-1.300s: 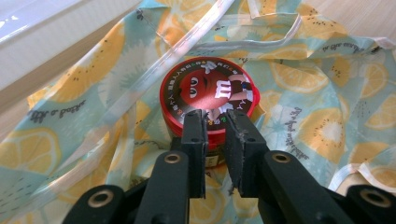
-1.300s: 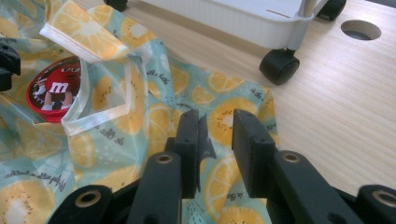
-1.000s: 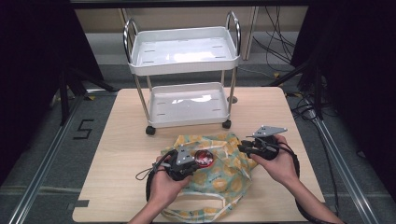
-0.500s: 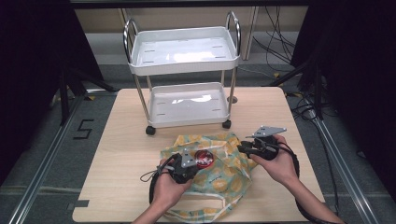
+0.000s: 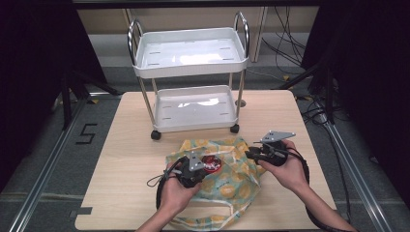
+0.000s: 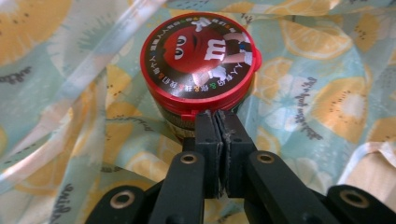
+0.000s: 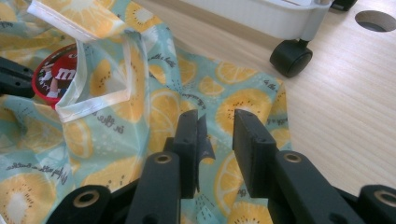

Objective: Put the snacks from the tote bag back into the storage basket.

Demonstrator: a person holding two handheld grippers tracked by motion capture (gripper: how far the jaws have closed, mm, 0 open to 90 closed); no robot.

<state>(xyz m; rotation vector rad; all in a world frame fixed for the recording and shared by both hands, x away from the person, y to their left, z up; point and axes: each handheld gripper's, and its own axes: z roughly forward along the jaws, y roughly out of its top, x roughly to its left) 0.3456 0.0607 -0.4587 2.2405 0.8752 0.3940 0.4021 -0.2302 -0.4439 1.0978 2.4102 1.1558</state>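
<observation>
A round can with a red M&M's lid (image 5: 211, 163) lies on a pale green cloth bag with a lemon print (image 5: 235, 186) at the table's front middle. My left gripper (image 5: 201, 168) is shut, its tips (image 6: 217, 120) pressed together against the near rim of the can's lid (image 6: 201, 56), with nothing seen between them. My right gripper (image 5: 249, 154) stands open over the bag's right edge. In the right gripper view (image 7: 215, 122) a small fold of the bag (image 7: 140, 116) rests against the inner face of one jaw. The bag's white-trimmed opening partly covers the can (image 7: 53, 74).
A white two-shelf cart (image 5: 191, 58) on castors stands at the back middle of the wooden table (image 5: 125, 159); one black castor (image 7: 290, 57) is close to the bag's far corner. A round hole (image 7: 376, 19) is cut in the tabletop. Cables trail from both grippers.
My right gripper has edged a little to the left over the bag. My left gripper stays at the can, almost unmoved.
</observation>
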